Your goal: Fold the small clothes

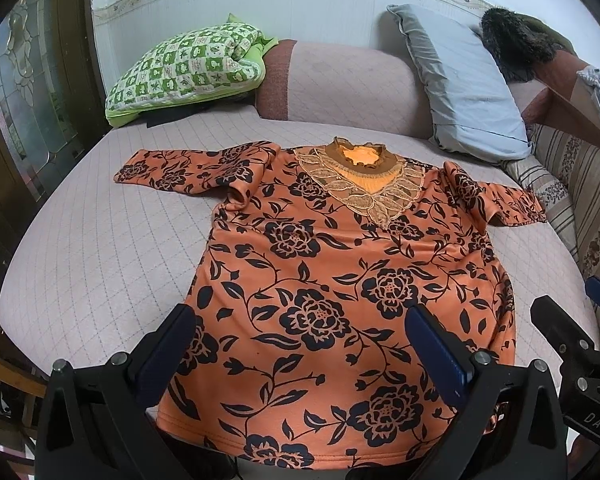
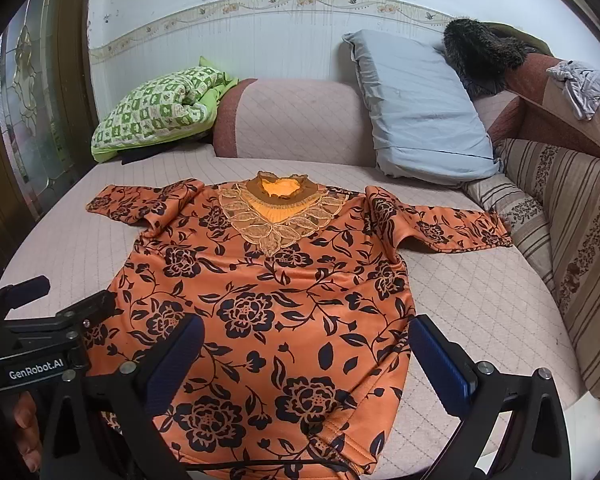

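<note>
An orange top with black flowers and a lace collar (image 1: pixel 340 264) lies flat, front up, on the quilted pink sofa seat (image 1: pixel 92 248), sleeves spread left and right. It also shows in the right wrist view (image 2: pixel 268 300). My left gripper (image 1: pixel 300 344) is open and empty, hovering over the hem's left part. My right gripper (image 2: pixel 306 356) is open and empty over the hem's right part. Each gripper shows at the edge of the other's view: the right gripper (image 1: pixel 580 328) and the left gripper (image 2: pixel 56 300).
A green checked folded quilt (image 1: pixel 184 68) lies at the back left. A grey-blue pillow (image 1: pixel 460 80) leans on the backrest (image 1: pixel 332 80). A dark furry garment (image 1: pixel 516 40) and a striped cushion (image 2: pixel 560 216) are on the right. A glass door (image 1: pixel 24 92) stands at left.
</note>
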